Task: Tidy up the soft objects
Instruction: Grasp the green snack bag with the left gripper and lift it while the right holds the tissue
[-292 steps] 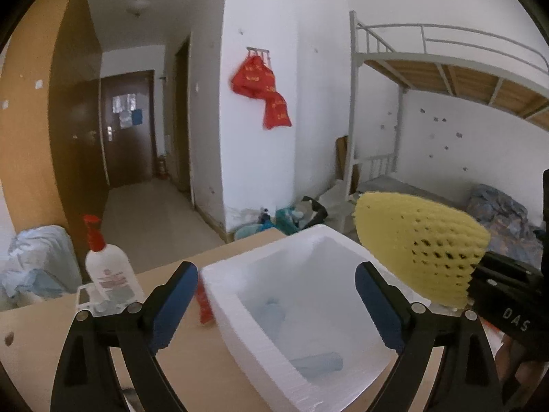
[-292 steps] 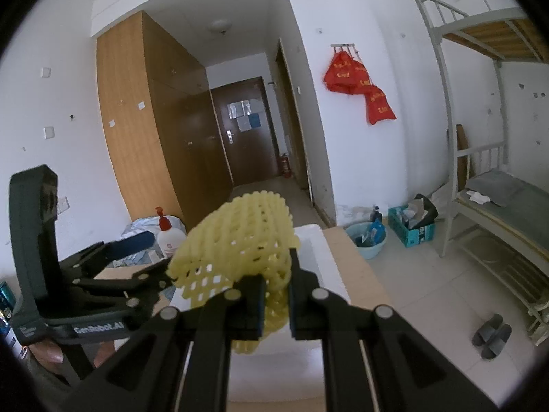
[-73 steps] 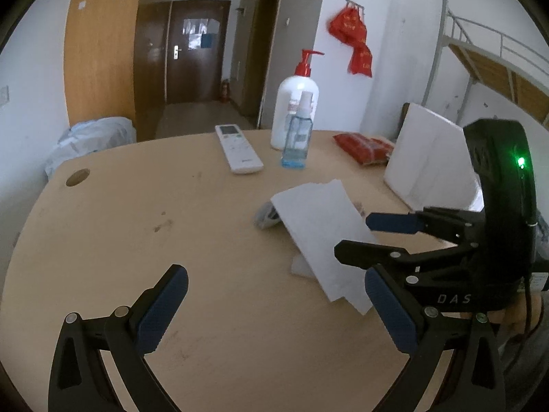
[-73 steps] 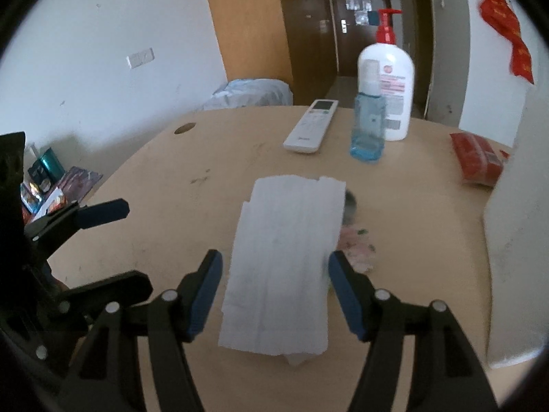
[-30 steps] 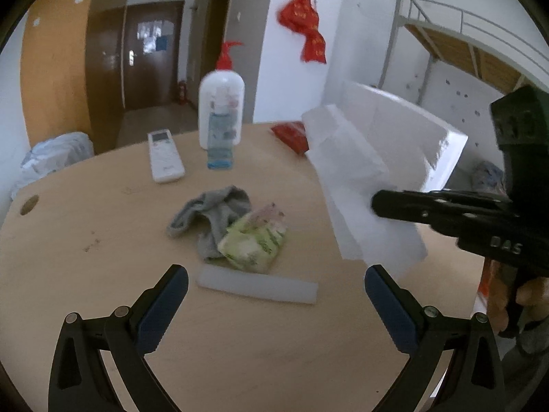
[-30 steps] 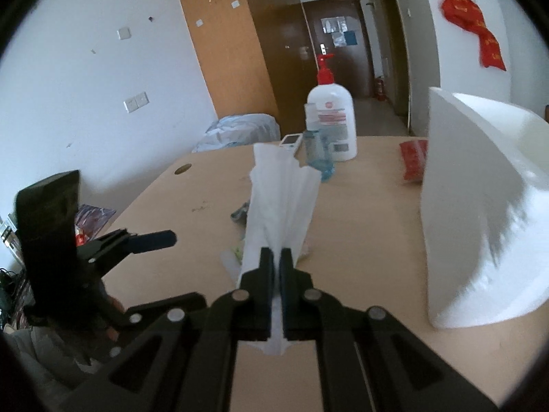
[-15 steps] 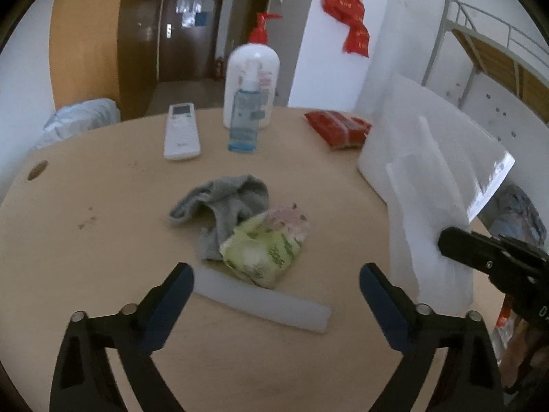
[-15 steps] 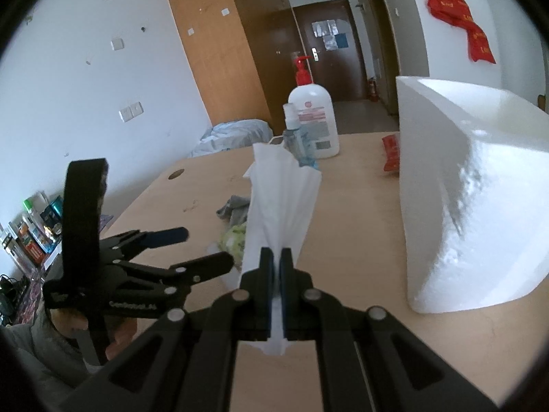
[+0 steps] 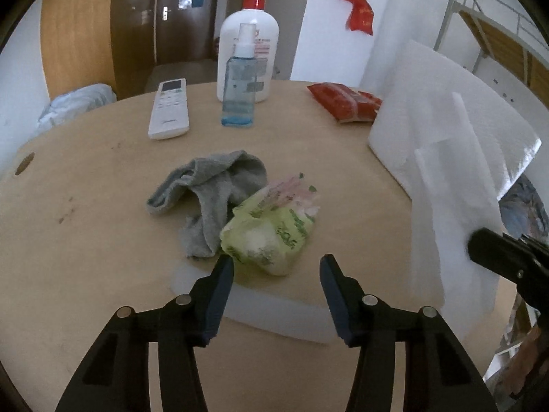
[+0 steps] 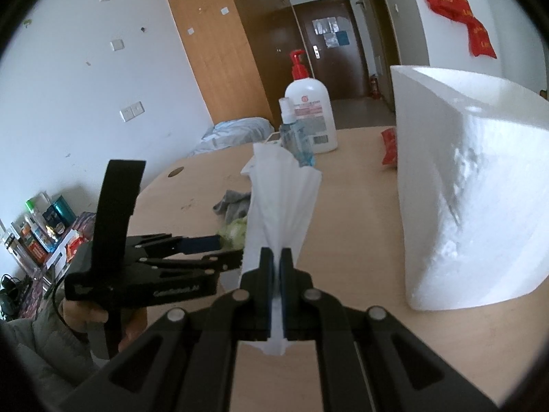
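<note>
Left wrist view, left gripper closing above crinkly green packet beside limp grey sock, pads not touching, right gripper clamped on pleated white sheet beside foam box

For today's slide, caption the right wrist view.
Right tongs pinch a white foam sheet beside the foam box.

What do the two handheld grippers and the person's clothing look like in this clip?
Both grippers are black plastic with silver rivets and dark blue pads lining the jaws. The left gripper shows a tall black block on top, faint white lettering along its side and a thin black cable in the right wrist view. The right gripper looks the same build. A grey-green padded sleeve covers the left arm.
</note>
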Demonstrator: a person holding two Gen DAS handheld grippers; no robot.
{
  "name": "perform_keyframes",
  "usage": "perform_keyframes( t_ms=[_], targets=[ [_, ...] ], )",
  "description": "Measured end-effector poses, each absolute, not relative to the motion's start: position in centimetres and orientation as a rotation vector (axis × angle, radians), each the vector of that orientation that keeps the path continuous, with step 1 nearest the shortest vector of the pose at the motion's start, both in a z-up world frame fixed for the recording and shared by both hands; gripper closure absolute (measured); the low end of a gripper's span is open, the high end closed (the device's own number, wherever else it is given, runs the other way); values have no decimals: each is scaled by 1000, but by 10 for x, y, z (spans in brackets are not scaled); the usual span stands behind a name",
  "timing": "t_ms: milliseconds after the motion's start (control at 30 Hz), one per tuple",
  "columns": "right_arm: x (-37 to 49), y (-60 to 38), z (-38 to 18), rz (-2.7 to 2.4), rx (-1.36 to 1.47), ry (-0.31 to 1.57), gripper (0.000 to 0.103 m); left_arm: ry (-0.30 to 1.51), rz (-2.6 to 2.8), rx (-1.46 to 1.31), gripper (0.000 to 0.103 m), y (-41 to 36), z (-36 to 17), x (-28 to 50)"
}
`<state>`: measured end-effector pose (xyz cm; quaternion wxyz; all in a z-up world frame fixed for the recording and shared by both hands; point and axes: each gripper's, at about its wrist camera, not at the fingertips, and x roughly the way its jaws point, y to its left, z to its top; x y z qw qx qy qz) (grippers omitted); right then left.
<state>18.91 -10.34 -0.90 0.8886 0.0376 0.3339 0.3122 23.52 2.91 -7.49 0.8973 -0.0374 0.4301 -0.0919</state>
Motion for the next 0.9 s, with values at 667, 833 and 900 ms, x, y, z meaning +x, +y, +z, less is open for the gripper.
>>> perform_keyframes(
  t_ms=[667,833,900],
  targets=[
    [196,-114,-17,666,105,702,97,887,-130,43,47,14,-83,260],
    [197,-115,-18,667,108,706,97,893,-121,67,58,11,-86,262],
    [197,-115,-18,663,106,710,97,893,-122,55,72,14,-85,262]
  ],
)
